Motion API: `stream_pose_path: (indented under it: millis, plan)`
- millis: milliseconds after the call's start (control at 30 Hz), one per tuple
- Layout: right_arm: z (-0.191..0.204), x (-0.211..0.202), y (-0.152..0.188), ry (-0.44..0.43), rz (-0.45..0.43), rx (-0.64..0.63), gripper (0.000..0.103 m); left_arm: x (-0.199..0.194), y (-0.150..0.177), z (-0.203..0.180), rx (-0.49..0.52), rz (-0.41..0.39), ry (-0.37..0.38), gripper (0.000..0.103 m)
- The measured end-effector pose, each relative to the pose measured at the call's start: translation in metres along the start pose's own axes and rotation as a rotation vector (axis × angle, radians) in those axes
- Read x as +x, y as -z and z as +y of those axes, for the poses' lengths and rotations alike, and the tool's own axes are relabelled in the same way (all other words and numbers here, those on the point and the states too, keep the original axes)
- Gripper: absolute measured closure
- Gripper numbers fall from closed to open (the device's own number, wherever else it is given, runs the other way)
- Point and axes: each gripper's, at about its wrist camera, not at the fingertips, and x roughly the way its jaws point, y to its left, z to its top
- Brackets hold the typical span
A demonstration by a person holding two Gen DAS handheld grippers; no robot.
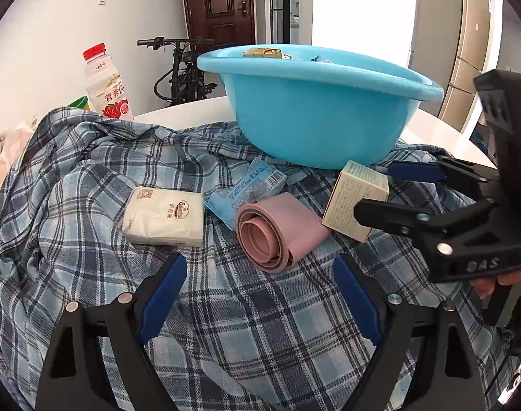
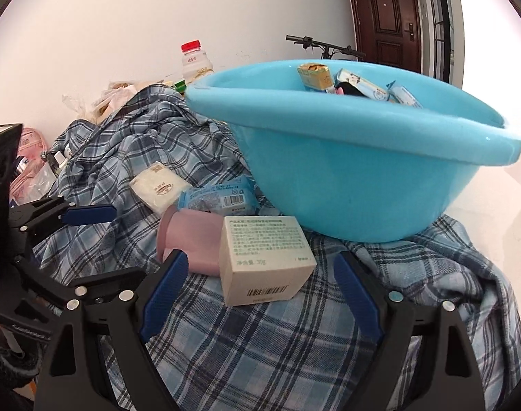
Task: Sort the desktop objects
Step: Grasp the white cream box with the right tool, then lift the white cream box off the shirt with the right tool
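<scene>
Both grippers, left (image 1: 260, 294) and right (image 2: 260, 294), spread empty; cream box (image 2: 265, 260) abuts pink roll (image 2: 191, 239) before blue basin (image 2: 363, 178).

basin (image 2: 346, 185) behind box (image 2: 265, 260), roll (image 2: 191, 243) left, on cloth (image 2: 260, 342)

A home's entrance area: a dark wooden front door (image 1: 219, 3) on the far wall, a bicycle (image 1: 183, 68) parked near it, tall cupboards (image 1: 466, 44) far right.
</scene>
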Motion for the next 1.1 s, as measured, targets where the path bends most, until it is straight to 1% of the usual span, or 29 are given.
stream_pose_path:
  millis: [100,300,600,667,700,733,800,900,967,1100]
  plan:
    - [-0.004,0.007,-0.001,0.001,0.015,0.014,0.017,-0.002,0.000,-0.001,0.010,-0.001,0.005,0.014]
    - [-0.003,0.017,0.001,0.006,0.025,0.001,0.017,-0.001,-0.001,-0.002,0.027,0.002,0.003,0.014]
    - [-0.011,0.031,0.002,-0.017,0.047,0.025,0.017,-0.002,-0.003,-0.003,0.039,-0.003,0.004,0.014]
    - [-0.012,0.030,0.001,-0.020,0.039,0.030,0.017,-0.002,-0.003,-0.002,0.038,-0.001,-0.003,0.014]
    - [-0.012,0.028,0.001,-0.024,0.030,0.027,0.027,-0.001,-0.003,-0.001,0.037,0.001,-0.006,0.014]
    - [-0.011,0.027,0.001,-0.020,0.026,0.020,0.052,0.000,-0.003,0.000,0.038,0.004,-0.006,0.014]
    - [-0.009,0.024,0.000,0.001,0.038,0.013,0.052,0.001,-0.002,0.001,0.036,0.011,-0.009,0.014]
    - [-0.006,0.012,0.002,-0.014,0.043,0.011,0.052,0.004,-0.002,0.002,0.039,0.018,-0.010,0.014]
    - [-0.003,0.001,0.004,-0.006,0.035,0.003,0.052,0.005,-0.002,0.000,0.045,0.022,-0.009,0.014]
    - [0.001,-0.020,0.007,-0.021,0.025,0.005,0.052,0.006,-0.004,-0.002,0.055,0.027,-0.006,0.014]
